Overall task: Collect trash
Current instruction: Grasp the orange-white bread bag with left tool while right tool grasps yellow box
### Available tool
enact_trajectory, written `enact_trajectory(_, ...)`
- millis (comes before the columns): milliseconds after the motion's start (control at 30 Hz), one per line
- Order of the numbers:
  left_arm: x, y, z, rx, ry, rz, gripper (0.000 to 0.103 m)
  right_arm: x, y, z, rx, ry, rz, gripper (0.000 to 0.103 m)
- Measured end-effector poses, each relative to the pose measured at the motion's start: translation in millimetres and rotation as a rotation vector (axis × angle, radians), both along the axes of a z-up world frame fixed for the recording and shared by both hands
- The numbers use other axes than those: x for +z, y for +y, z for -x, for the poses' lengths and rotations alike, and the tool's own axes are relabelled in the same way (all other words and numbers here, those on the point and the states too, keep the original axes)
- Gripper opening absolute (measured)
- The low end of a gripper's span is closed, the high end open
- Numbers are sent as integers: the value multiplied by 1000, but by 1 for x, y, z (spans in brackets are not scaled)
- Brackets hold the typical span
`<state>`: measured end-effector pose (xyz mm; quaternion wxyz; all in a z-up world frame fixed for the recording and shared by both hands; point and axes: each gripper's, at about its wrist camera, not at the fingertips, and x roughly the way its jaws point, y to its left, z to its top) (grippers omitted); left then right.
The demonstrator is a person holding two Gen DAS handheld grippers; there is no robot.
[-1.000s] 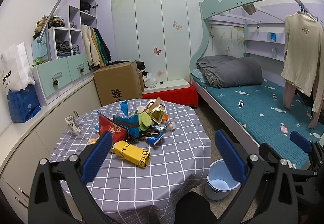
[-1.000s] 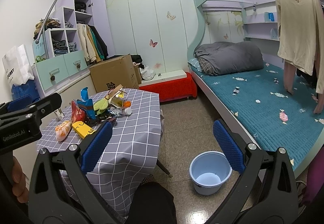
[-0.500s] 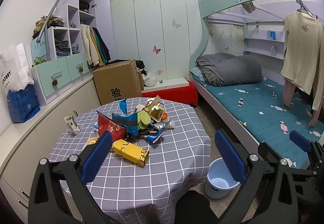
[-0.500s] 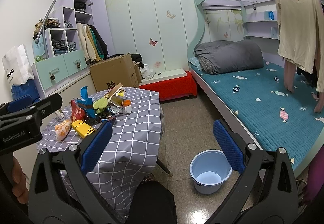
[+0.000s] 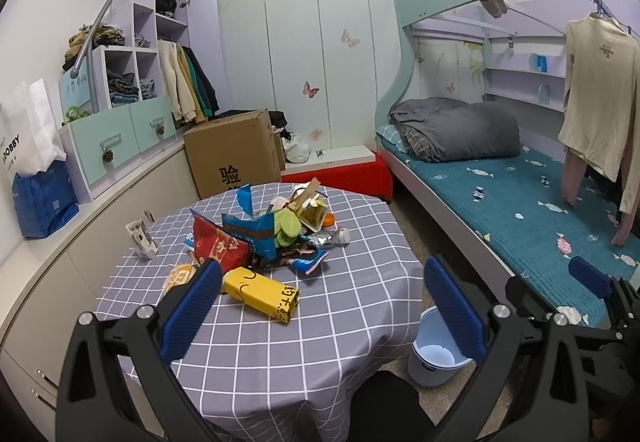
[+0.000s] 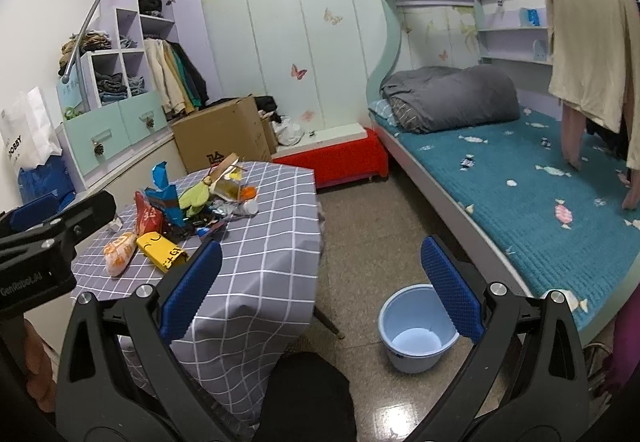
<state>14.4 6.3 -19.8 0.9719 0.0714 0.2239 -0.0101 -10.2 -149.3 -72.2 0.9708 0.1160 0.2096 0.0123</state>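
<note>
Bucket (image 6: 418, 330) interior shows fully only from right wrist.

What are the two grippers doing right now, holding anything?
Left gripper: open, holding nothing, above the table's near edge.
Right gripper: open, holding nothing, over the floor.

The left wrist camera is sitting over the near edge of the table (image 5: 280, 354) and looking down across it toward the far wall. It is close to the table, with the trash (image 5: 264, 238) in the middle of its picture. The right wrist camera is sitting to the right of the table (image 6: 256, 266), over the floor, and facing the same way. It is farther from the table. Both pictures are showing the table, the trash (image 6: 180, 210), the bucket (image 5: 436, 358) (image 6: 416, 330) right of the table, and the bed (image 5: 520, 202) (image 6: 520, 186).
</note>
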Motion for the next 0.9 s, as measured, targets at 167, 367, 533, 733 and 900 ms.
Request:
enact_trajectory(167,-9,20,-13,36,30,10,99,-2,14,-17,17,26,-4,98)
enact_trajectory(367,-34,69,-40,123,109,6,99,-15,49,-55,115,96,-19,98)
enact_trajectory(533,-55,143,-65,215,209,58,99,-28,94,-88,216,146,-19,97)
enact_trajectory(733,-74,210,-84,271,260,146,99,-44,139,-121,271,191,0,97)
enact_trajectory(900,-91,234,-107,222,305,219,99,-49,168,-143,316,214,38,97)
